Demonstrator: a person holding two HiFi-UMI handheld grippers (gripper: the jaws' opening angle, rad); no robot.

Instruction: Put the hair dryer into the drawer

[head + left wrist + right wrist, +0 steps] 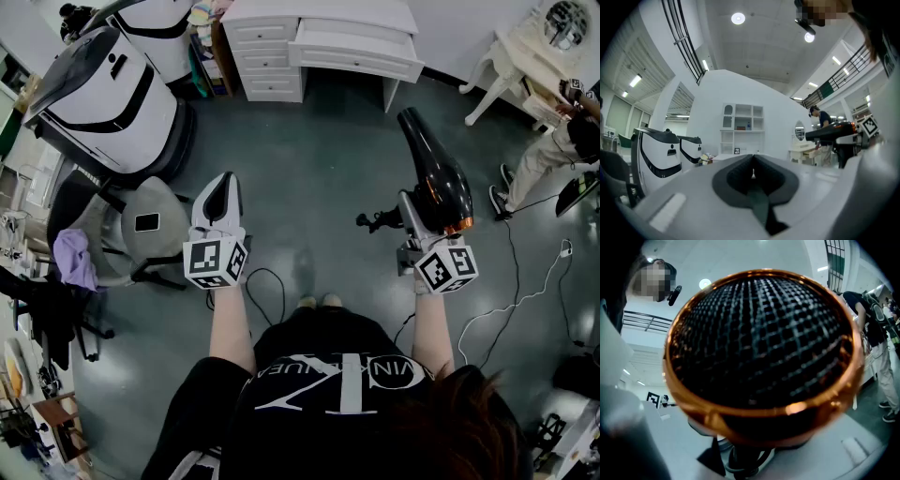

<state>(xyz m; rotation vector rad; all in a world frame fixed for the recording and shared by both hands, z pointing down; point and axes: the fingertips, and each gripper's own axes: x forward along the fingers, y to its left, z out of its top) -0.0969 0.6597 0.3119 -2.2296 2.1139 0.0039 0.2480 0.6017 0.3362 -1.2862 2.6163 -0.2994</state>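
The white dresser [267, 56] stands well ahead, its drawer [356, 47] already open. I'm mid-carry: my right claw [417, 220] grasps the hair dryer [436, 173] in the air, and my left claw [220, 197] is clenched on nothing. Next, I judge, I must close in and lower the dryer into that drawer.

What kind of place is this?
Probably a big indoor hall staged with home furniture: a white desk with an open drawer, a vanity table, large white machines, a high ceiling.
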